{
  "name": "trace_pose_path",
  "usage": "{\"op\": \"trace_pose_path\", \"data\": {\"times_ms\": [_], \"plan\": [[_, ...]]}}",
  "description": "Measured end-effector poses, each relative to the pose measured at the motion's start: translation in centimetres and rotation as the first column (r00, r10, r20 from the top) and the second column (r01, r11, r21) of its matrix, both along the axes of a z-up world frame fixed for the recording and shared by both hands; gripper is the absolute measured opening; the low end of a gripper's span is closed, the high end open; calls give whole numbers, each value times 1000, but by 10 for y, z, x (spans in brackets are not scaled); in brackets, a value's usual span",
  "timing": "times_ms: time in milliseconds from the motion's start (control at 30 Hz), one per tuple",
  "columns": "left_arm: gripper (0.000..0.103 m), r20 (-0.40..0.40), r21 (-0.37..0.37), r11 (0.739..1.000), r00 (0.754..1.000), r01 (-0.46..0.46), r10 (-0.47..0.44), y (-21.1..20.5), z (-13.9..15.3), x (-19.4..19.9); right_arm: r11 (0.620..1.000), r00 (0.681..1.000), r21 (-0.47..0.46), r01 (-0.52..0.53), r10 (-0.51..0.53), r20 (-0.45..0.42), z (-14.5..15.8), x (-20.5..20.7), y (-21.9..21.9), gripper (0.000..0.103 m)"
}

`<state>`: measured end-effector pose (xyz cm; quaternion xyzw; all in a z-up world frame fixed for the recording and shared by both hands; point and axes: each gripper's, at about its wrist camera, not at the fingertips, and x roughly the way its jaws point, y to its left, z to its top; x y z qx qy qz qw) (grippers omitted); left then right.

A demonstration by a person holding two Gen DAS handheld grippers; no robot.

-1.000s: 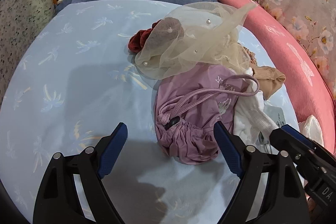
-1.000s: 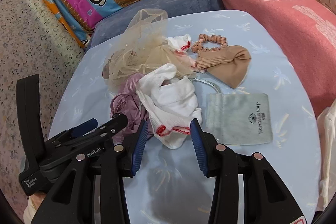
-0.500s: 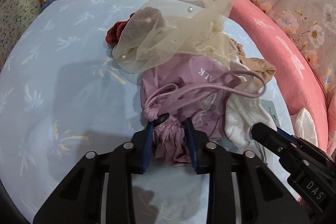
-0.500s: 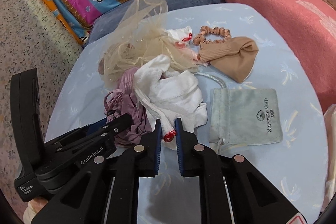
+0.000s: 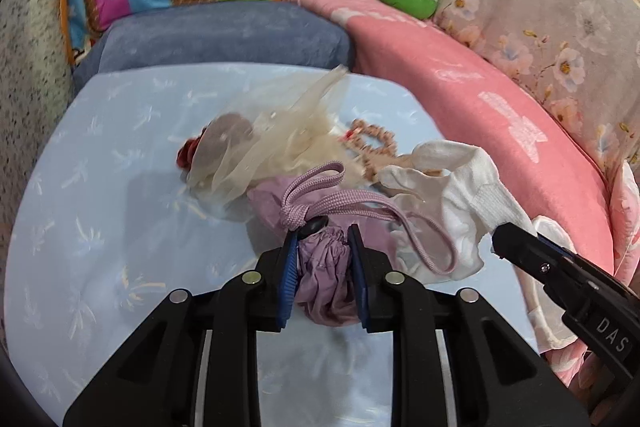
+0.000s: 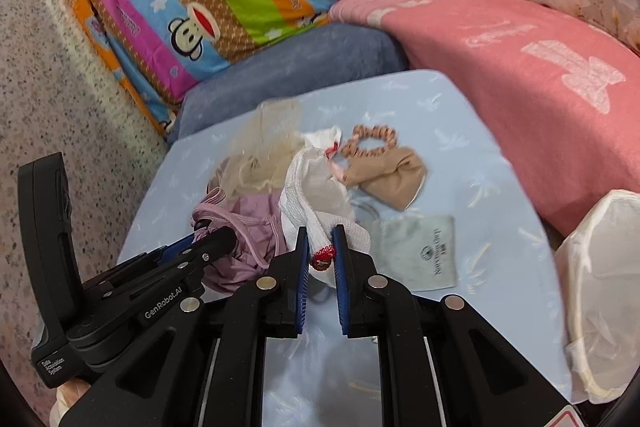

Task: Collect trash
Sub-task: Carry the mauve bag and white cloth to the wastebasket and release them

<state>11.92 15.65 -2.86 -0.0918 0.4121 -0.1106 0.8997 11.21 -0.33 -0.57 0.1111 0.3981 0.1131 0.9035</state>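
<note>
- Where the light blue table (image 5: 100,187) carries the pile, the left gripper (image 5: 322,239) pinches the gathered neck of the purple drawstring bag (image 5: 324,267), its blue pads pressed into the cloth from both sides.
- Bag's cord (image 5: 320,187) loops out just ahead of the fingertips; bag body bulges between and below them.
- Right gripper (image 6: 320,239) clamps the white sock (image 6: 316,187) at its red-trimmed end, which sits between the pads; the rest of the sock trails forward over the pile.
- Sock and bag touch, side by side.
- Beige tulle (image 5: 272,139) lies behind both.
- Tan cloth (image 6: 392,179), scrunchie (image 6: 368,139) and grey pouch (image 6: 420,251) lie right of the sock.
- White mesh basket (image 6: 600,267) at the table's right edge.
</note>
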Motion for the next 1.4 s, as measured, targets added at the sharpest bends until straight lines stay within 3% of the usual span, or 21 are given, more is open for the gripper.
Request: {"op": "trace_pose_path", "data": {"times_ms": [233,533,867,1400], "plan": [[23,82,7,998,994,68,-68,-34,38,-5,998,994,20,66,-67,88,42,-23,-45,11],[23,168,26,983,969,181,-183,-96,74,-16,984,975,37,172,-175,140,66,-52,-113,11],[23,218,47,947,922,317,-320,-171,95,-32,950,940,55,308,-312,140,63,-89,-193,11],[24,167,88,870,854,485,-492,-276,85,-53,898,893,57,437,-441,93,38,-125,-270,11]]}}
